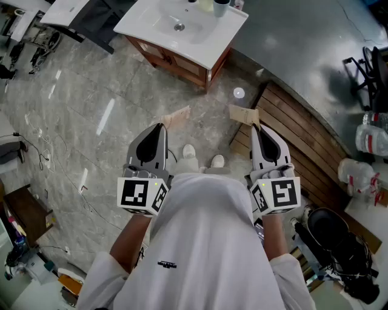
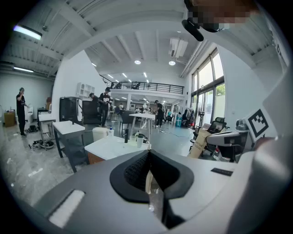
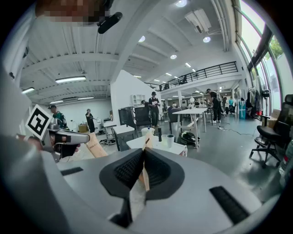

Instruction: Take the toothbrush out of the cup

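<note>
You hold two grippers: the left gripper (image 1: 160, 126) and the right gripper (image 1: 255, 128). One cup (image 1: 221, 7) stands on one desk (image 1: 136, 23). Two cardboard pieces (image 1: 176, 115) lie on the floor (image 1: 91, 91).

White washbasin (image 1: 209, 45) on wood cabinet (image 1: 176, 60); slatted wooden platform (image 1: 303, 139) right; grey marble floor (image 1: 79, 121).

A small, pale cup (image 1: 221, 6) stood upright on the white sink counter (image 1: 213, 43), its open mouth facing up. It sat just beside the basin, near the counter's back edge, and well away across the floor. The toothbrush was too small to make out at that range.
</note>
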Demonstrator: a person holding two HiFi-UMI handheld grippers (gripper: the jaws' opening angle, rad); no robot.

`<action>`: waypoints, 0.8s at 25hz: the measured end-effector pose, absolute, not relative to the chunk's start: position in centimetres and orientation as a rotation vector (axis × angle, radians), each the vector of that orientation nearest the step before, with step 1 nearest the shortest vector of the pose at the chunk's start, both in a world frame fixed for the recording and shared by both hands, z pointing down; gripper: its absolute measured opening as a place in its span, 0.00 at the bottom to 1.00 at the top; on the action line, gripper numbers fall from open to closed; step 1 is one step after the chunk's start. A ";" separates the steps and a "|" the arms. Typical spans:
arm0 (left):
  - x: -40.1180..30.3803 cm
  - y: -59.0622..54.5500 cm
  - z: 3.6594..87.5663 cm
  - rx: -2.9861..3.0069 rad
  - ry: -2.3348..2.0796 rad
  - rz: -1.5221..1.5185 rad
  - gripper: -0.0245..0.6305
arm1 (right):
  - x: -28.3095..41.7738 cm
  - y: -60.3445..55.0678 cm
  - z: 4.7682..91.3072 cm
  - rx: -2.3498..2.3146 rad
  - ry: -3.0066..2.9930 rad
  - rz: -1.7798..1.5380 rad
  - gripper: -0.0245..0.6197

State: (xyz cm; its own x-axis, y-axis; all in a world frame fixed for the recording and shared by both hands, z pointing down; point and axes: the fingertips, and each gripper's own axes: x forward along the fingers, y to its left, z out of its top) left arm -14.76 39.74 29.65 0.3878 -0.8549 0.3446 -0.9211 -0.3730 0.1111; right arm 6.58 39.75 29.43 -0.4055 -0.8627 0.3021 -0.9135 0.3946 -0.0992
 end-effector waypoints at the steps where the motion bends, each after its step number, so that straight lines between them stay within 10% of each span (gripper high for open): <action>1: -14.1 39.9 29.5 2.373 -1.565 0.323 0.04 | 7.1 39.8 29.5 1.581 -2.452 0.355 0.05; 20: -15.3 43.6 28.0 2.437 -1.498 0.265 0.04 | 4.9 43.5 28.7 1.670 -2.426 0.385 0.05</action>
State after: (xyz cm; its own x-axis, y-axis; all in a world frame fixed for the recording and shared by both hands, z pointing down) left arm -15.34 43.63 28.04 0.4493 -0.8442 0.2924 -0.8933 -0.4300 0.1310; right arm 4.95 43.50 28.74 -0.3576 -0.8896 0.2842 -0.9339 0.3388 -0.1143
